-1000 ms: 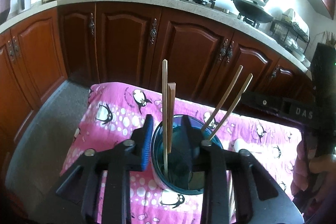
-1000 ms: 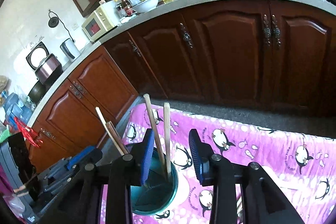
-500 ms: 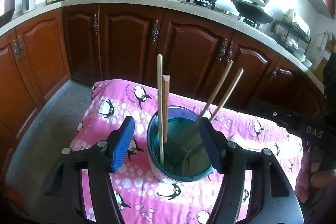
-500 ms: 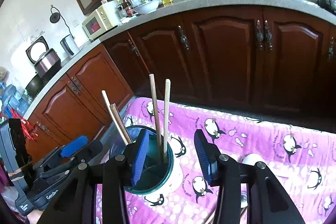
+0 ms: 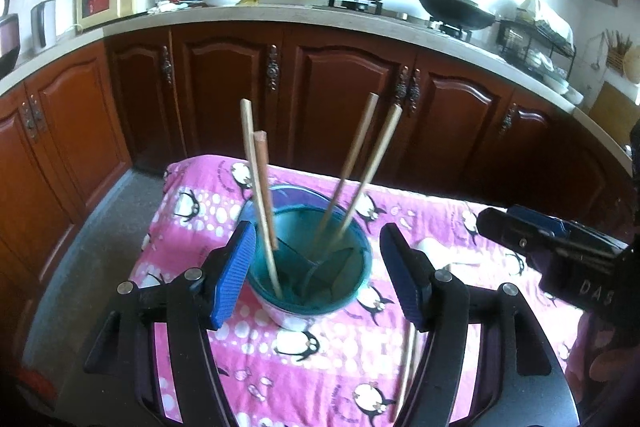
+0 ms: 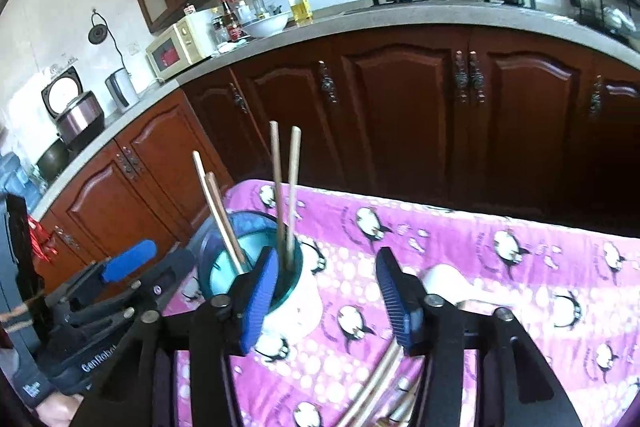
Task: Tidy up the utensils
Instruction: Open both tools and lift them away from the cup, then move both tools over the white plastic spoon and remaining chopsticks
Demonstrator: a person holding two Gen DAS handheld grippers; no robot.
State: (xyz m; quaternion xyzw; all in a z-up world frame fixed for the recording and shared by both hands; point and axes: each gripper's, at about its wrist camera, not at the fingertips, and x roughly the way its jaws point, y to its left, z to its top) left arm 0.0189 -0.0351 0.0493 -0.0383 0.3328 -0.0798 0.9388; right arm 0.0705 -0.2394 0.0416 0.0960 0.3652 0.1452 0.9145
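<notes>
Tablecloth [image 5: 224, 359], pink with penguins, covers the work surface; the teal utensil holder [image 5: 308, 291] stands on it, divided inside, with four chopsticks already upright: one pair [image 5: 260, 195] leaning in the left compartment, another pair [image 5: 360, 171] in the far one. More loose chopsticks [image 6: 380, 383] lie flat on the cloth below the right gripper; a white spoon [image 6: 444, 279] is seen just beyond them. Left gripper [image 5: 316, 279] is spread wide, pads either side of the holder without pressing it, nothing held. Right gripper [image 6: 326, 297] is empty too, jaws opening, left pad just in front of the holder rim. Step in hand is judged to be the next pickup. The loose chopsticks should be taken near mid-length, pads across the shafts, both sticks caught together; the cloth is soft, so bunched fabric should be kept out of the pinch. Upright sticks should be cleared on approach; the holder could tip if knocked.
</notes>
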